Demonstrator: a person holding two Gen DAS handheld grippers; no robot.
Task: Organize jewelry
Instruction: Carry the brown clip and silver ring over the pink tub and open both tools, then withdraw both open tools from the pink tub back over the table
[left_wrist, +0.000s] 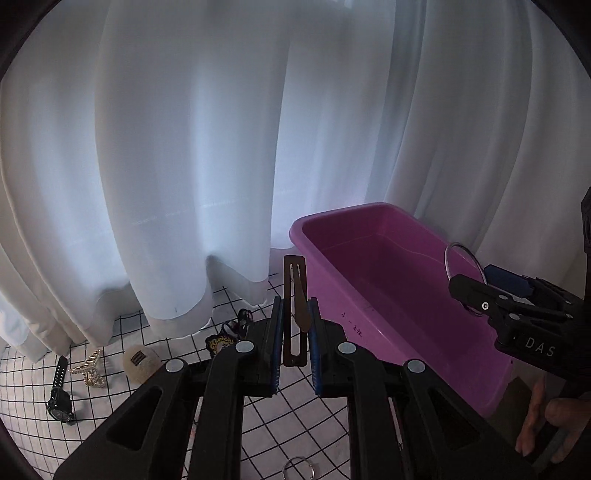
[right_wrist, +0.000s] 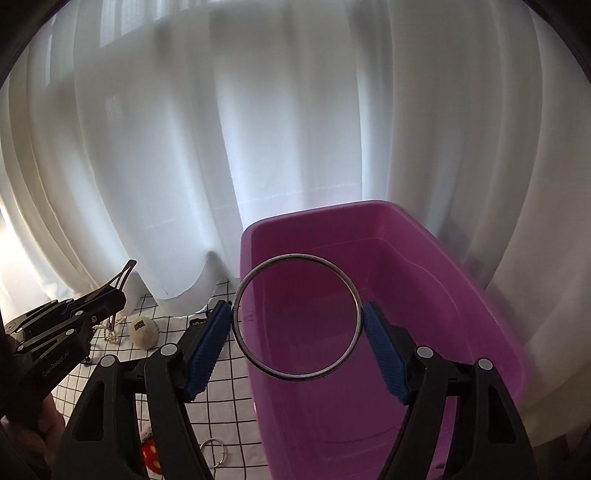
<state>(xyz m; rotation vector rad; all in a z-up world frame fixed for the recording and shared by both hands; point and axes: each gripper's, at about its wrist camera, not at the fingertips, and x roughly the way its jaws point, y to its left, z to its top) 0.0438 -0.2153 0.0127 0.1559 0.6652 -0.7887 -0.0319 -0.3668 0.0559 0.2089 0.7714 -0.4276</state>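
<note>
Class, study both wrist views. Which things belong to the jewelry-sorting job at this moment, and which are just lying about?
In the job:
left hand-held gripper, shut on the hair clip
right hand-held gripper, holding the metal bangle
purple tub

Lying about:
black watch
gold hair claw
felt ball
small ring
white curtain

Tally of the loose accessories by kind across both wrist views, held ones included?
Metal rings: 2 (large ring in the right gripper, small ring on the cloth)
Hair clips: 2 (brown clip in the left gripper, gold claw clip)
Watches: 1
Beige pom-poms: 1
Strawberry plush: 1
Dark tangle: cannot tell
Total: 7
</note>
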